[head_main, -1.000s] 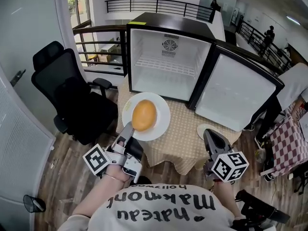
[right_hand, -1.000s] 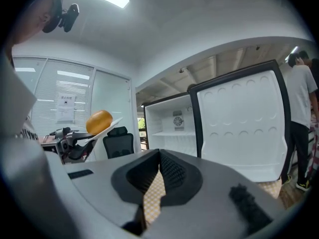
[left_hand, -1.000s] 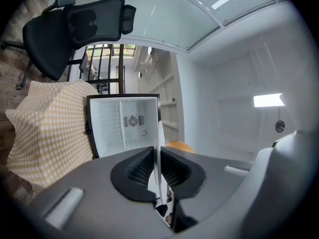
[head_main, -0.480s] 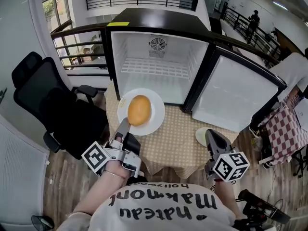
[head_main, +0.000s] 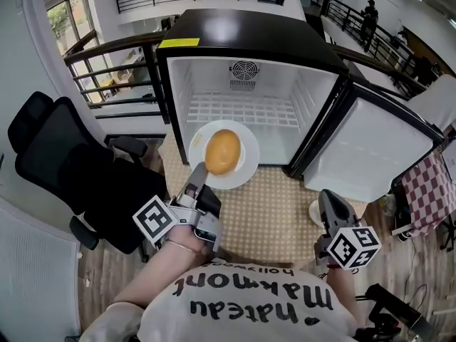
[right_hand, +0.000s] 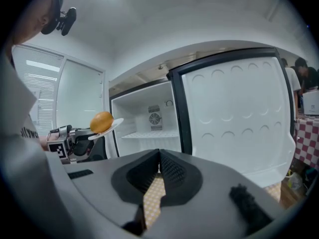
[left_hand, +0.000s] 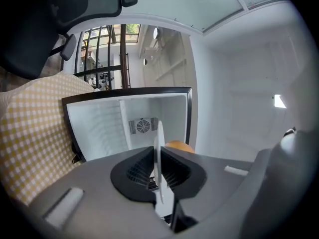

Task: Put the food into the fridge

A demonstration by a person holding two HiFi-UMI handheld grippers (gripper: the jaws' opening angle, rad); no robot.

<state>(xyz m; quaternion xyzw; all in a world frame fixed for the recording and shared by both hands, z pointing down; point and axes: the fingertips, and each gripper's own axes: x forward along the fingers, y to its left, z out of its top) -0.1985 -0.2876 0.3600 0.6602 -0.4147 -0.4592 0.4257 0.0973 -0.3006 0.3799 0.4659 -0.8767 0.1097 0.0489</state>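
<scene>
An orange round bun [head_main: 222, 152] lies on a white plate [head_main: 249, 142]. My left gripper [head_main: 197, 179] is shut on the plate's near rim and holds it level in the air before the open fridge [head_main: 242, 95]. In the left gripper view the plate [left_hand: 158, 138] shows edge-on between the jaws, with the bun [left_hand: 177, 145] behind it. My right gripper [head_main: 330, 206] hangs shut and empty over the table's near right edge. In the right gripper view the bun [right_hand: 101, 121] and plate [right_hand: 114, 125] show at the left.
The fridge has a white wire shelf [head_main: 246, 109]; its door [head_main: 370, 148] stands swung open to the right. A yellow checked cloth [head_main: 271, 212] covers the small table. A small white dish [head_main: 314, 209] lies by the right gripper. A black office chair [head_main: 64, 169] stands at the left.
The left gripper has carried the plate with the bun up and forward, from over the table to the fridge's opening. The right gripper has kept its place.
</scene>
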